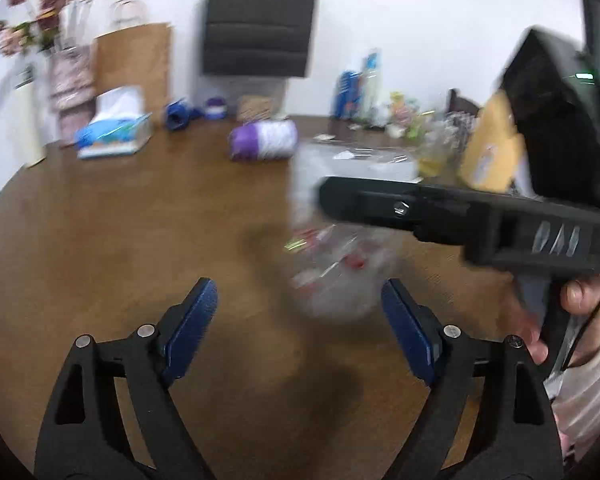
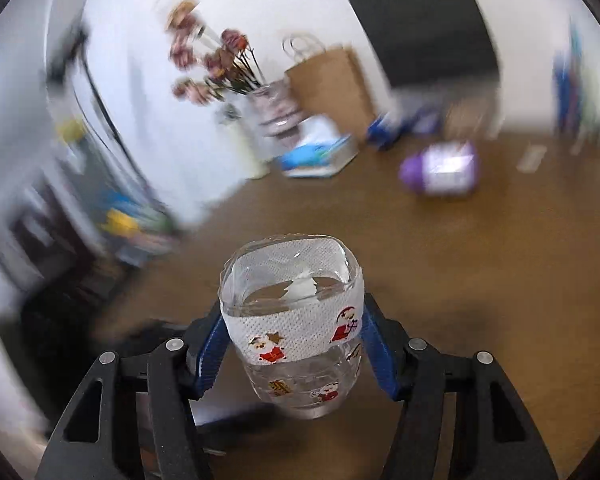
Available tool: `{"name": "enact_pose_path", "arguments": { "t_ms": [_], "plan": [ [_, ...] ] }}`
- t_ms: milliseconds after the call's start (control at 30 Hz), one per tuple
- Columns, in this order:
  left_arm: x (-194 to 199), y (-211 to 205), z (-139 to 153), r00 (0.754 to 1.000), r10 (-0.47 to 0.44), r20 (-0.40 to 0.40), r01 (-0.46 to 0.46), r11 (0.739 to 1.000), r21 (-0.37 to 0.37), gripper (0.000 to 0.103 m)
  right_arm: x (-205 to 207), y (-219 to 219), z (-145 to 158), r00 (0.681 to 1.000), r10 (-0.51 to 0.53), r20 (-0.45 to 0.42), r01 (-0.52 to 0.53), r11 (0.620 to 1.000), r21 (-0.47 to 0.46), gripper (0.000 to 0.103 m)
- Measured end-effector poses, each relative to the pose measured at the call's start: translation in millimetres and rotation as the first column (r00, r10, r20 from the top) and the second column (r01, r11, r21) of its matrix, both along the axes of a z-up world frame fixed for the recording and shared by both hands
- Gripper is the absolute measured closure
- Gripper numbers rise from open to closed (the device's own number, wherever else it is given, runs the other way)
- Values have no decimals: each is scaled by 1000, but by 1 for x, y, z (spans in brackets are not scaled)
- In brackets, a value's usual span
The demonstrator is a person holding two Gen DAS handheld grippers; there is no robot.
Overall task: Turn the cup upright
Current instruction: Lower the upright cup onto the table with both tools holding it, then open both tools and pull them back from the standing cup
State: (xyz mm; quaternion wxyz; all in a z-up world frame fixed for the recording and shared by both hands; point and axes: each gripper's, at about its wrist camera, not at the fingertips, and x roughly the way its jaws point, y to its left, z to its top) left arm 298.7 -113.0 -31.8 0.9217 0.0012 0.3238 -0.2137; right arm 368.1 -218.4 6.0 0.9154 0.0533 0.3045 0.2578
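A clear plastic cup (image 2: 296, 332) with a white band and red cartoon stickers sits between the blue pads of my right gripper (image 2: 294, 344), which is shut on it and holds it above the brown table (image 2: 480, 264). Its rim points up and away from the camera. In the left wrist view the cup (image 1: 336, 256) is a blurred shape under the right gripper's black finger (image 1: 380, 204), just ahead of my left gripper (image 1: 298, 308). The left gripper is open and empty over the table.
A purple and white roll (image 1: 262, 142) lies on the table's far side. A tissue box (image 1: 114, 136), a brown paper bag (image 1: 134, 60), a vase of flowers (image 1: 66, 80) and cluttered small items (image 1: 400, 116) stand along the back edge. A dark chair (image 1: 260, 20) stands behind.
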Motion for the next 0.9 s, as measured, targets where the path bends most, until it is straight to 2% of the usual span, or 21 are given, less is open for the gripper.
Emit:
{"name": "enact_pose_path", "arguments": {
  "t_ms": [33, 200, 300, 367, 400, 500, 600, 667, 700, 733, 767, 833, 900],
  "plan": [
    [-1, 4, -5, 1000, 23, -12, -23, 1000, 19, 22, -8, 10, -3, 999, -13, 46, 17, 997, -82, 36],
    [-4, 24, -20, 986, 152, -73, -146, 986, 80, 21, -22, 38, -21, 994, 3, 105, 20, 976, -217, 33],
    [-5, 30, -22, 972, 227, -61, -215, 963, 162, 21, -26, 41, -27, 995, -14, 95, 36, 972, -234, 32],
    [-7, 35, -25, 965, 257, -47, -244, 951, 189, 21, -23, 40, -27, 997, -32, 73, 48, 972, -232, 28],
    [-7, 38, -25, 965, 259, -50, -246, 952, 181, 21, -23, 39, -29, 998, -42, 52, 53, 970, -238, 22],
    [-9, 44, -25, 958, 282, -55, -271, 950, 155, 21, -27, 34, -28, 999, -42, 20, 46, 973, -226, 22],
    [-16, 49, -15, 949, 315, -22, -309, 940, 144, 21, -35, 30, -15, 998, -47, 35, 53, 974, -221, 22],
    [-22, 56, -3, 942, 335, 11, -334, 934, 123, 13, -46, 21, -1, 998, -47, 52, 56, 979, -196, 22],
    [-27, 62, 5, 937, 348, 36, -349, 931, 105, 2, -54, 13, 9, 997, -52, 57, 61, 983, -176, 22],
    [-32, 67, 10, 934, 353, 54, -357, 930, 93, 0, -60, 7, 15, 996, -62, 59, 71, 983, -166, 21],
    [-38, 73, 18, 929, 361, 75, -367, 926, 91, 0, -69, -4, 25, 994, -85, 66, 95, 982, -162, 19],
    [-47, 77, 26, 929, 356, 102, -366, 925, 102, 0, -81, -17, 34, 989, -121, 91, 135, 975, -177, 7],
    [-60, 79, 35, 926, 348, 146, -364, 927, 97, 0, -93, -32, 42, 973, -195, 127, 219, 952, -212, 7]
  ]
}}
